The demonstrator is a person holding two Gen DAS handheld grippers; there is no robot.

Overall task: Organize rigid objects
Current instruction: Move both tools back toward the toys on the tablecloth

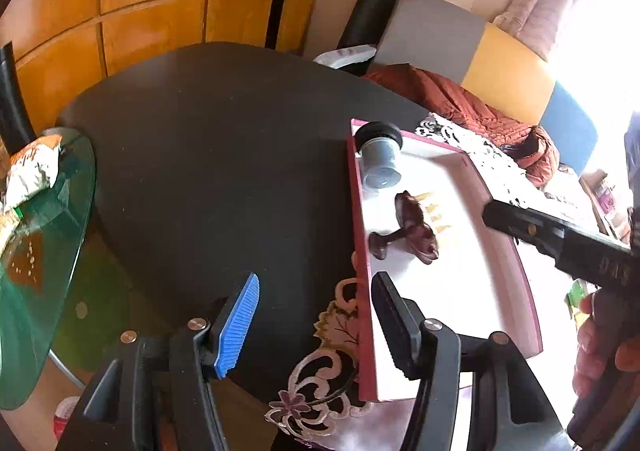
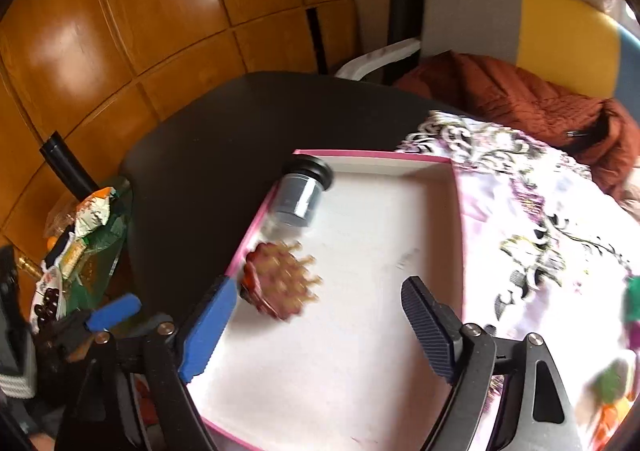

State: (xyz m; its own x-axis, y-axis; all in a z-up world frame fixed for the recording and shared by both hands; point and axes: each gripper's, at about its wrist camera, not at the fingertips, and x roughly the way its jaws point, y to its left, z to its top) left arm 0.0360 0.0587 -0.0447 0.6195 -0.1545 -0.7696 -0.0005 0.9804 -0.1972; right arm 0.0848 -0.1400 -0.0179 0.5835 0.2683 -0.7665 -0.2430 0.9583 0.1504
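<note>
Right wrist view: right gripper [image 2: 320,325] wide apart, empty, above white tray [image 2: 360,331]. Brown comb-like piece [image 2: 280,283], blurred, at 10 o'clock in tray beside pink rim; grey jar [image 2: 298,197] on its side at 11 o'clock, likely gathered here for sorting. Left gripper [image 1: 316,325] spread, empty, straddling tray edge. No legible writing.
</note>
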